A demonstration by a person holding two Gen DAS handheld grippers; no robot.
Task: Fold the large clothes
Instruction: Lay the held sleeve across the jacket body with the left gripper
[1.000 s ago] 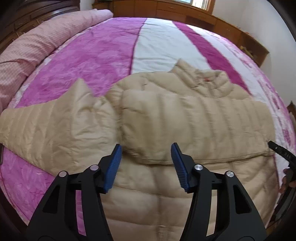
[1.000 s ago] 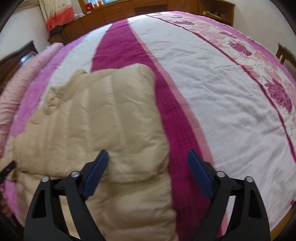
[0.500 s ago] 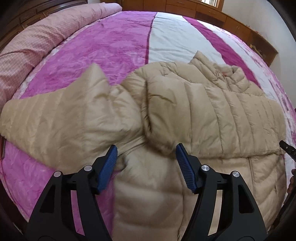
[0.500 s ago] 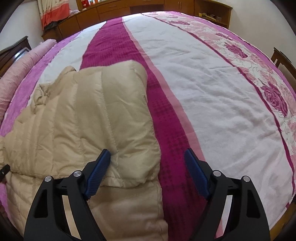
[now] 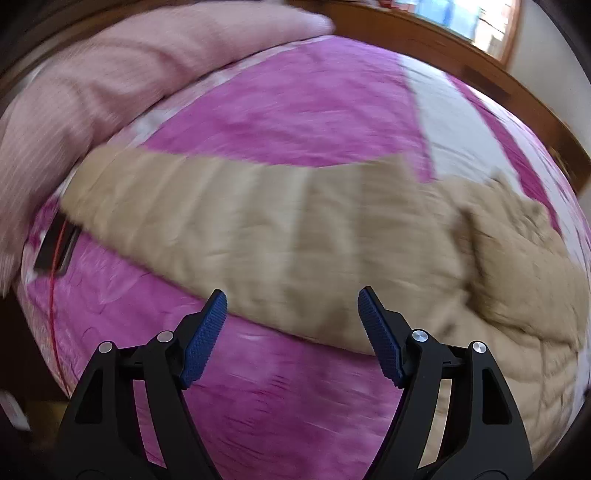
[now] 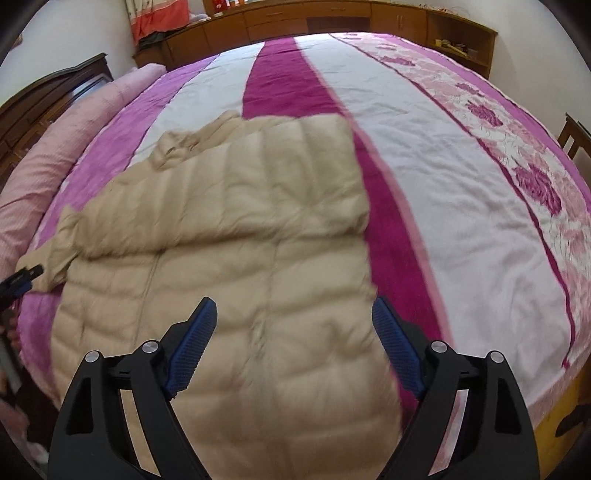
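A bedroom in a home. Big bed (image 6: 461, 206) with a pink, purple and white striped cover. Long pink rolled quilt (image 6: 55, 170) along one side, next to a dark wooden headboard (image 6: 44, 99). Low wooden cabinets (image 6: 332, 16) with drawers against the far wall. Window (image 5: 469, 26) behind, curtain (image 6: 155, 16) in the corner.

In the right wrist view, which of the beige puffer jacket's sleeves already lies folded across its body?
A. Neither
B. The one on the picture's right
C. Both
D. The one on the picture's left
B: on the jacket the right-hand sleeve lies folded across the chest; the left-hand sleeve sticks out sideways.
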